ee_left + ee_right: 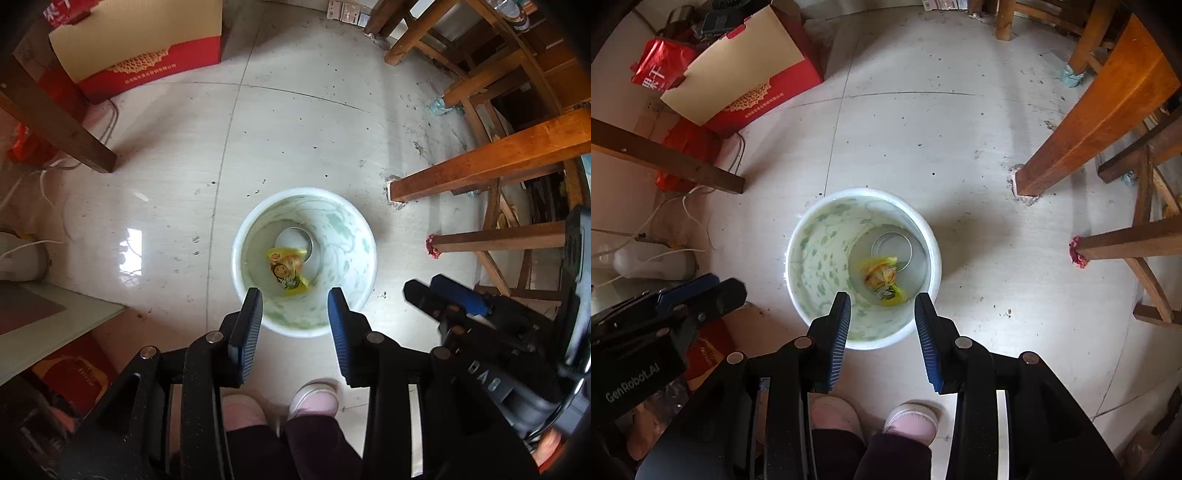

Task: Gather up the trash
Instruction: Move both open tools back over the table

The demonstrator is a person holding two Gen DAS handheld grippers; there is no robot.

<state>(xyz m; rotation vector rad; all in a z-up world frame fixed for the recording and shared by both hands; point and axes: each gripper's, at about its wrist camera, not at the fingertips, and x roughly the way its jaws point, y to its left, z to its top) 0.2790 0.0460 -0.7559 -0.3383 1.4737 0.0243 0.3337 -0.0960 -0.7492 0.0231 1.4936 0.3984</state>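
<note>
While both grippers hover spread and empty above the white bin [304, 325], left gripper [295, 301] and right gripper [882, 304], we see the yellow wrapper [287, 269] beside a metal can [891, 245] at its bottom; we should next scan the floor.

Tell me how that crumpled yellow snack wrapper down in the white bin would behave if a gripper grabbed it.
The crumpled yellow snack wrapper looks like thin film, so it would probably be floppy and very light. Its glossy surface may slip between the pads. It lies deep in the white floral-patterned plastic bin, beside a round metal can, so reaching it could be awkward.
</note>
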